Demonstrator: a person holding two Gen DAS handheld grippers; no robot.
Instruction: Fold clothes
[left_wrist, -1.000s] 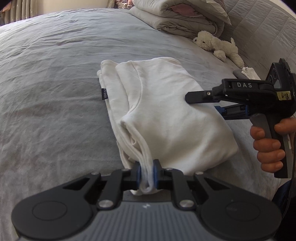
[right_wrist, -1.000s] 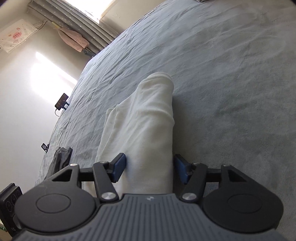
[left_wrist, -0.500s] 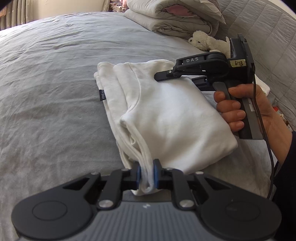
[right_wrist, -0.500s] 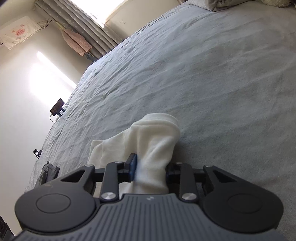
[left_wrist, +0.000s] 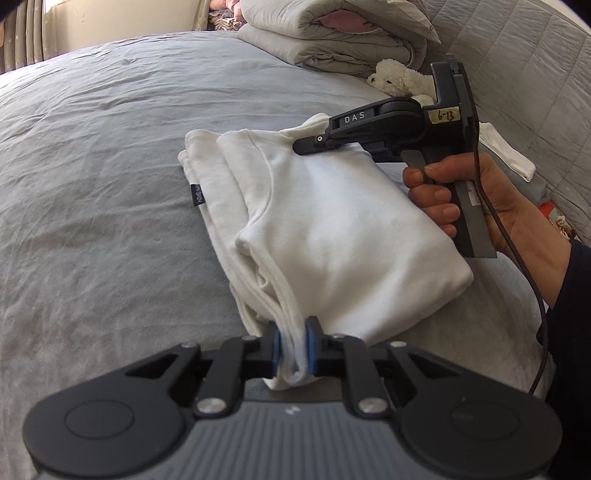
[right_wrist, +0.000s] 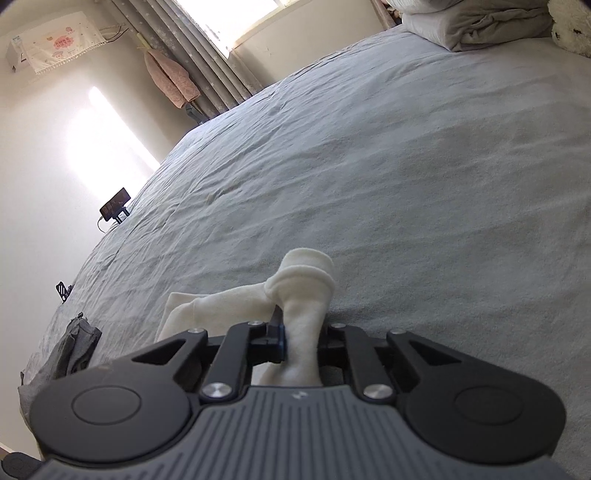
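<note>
A folded white garment (left_wrist: 332, 221) lies on the grey bed (left_wrist: 92, 184). My left gripper (left_wrist: 293, 349) is shut on its near corner, several cloth layers pinched between the blue pads. A hand holds my right gripper (left_wrist: 314, 142) at the garment's far right edge. In the right wrist view that gripper (right_wrist: 301, 341) is shut on a bunched fold of the white garment (right_wrist: 303, 295), which rises between the fingers.
Folded grey bedding (left_wrist: 332, 33) and a white plush toy (left_wrist: 399, 75) lie at the bed's far end by the quilted headboard (left_wrist: 535, 92). A white cloth (left_wrist: 506, 151) sits on the right. A dark grey garment (right_wrist: 74, 343) lies near the bed's left edge. A phone (right_wrist: 115, 208) stands beyond.
My right gripper moved along the garment's right edge to its far corner and closed on the fabric. The left gripper kept its hold without moving.
</note>
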